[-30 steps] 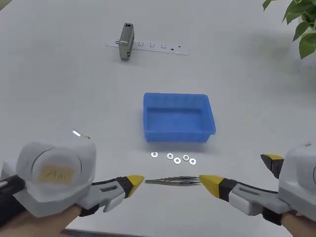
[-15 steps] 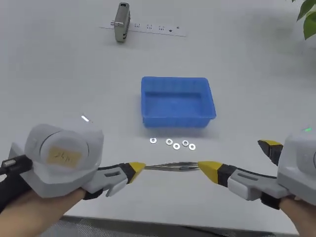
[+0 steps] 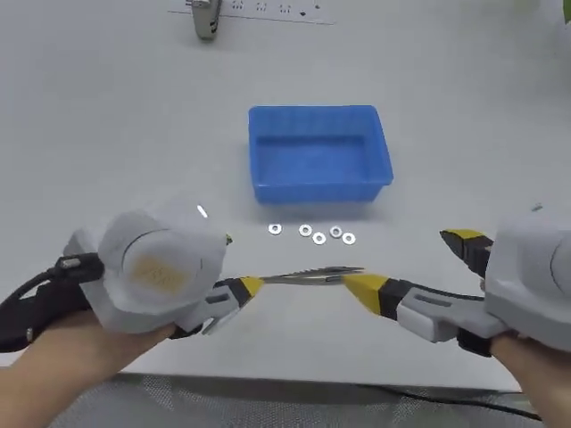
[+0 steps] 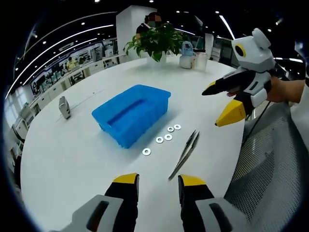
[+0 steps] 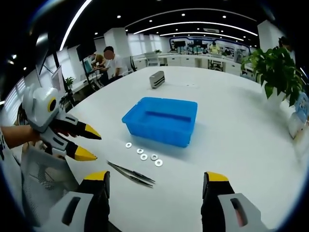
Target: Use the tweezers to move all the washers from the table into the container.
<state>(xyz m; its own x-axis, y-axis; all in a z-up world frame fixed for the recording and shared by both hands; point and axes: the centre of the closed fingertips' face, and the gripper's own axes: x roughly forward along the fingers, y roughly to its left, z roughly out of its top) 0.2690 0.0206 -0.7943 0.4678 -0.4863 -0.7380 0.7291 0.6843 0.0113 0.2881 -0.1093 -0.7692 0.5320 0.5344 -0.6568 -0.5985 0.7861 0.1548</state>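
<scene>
On the near left of the head view: left gripper point(image 3: 239, 263), jaws parted by a modest gap, gripping nothing, upper tip mostly hidden behind the housing. At the top edge: power strip point(image 3: 268, 9), cropped by the frame. Just right of the left gripper's lower tip: tweezers point(image 3: 312, 275), flat on the table point(image 3: 107, 107), right end partly covered by the right gripper's lower tip. Beyond the tweezers: five washers point(image 3: 310, 234) in a row, near the front wall of the blue container point(image 3: 318, 187). At right: right gripper point(image 3: 401, 259), jaws spread wide, gripping nothing, body cut off. Versus 1.0 s ago: same layout of tweezers, washers and container, grippers still flanking the tweezers, overall shift due to the camera.
</scene>
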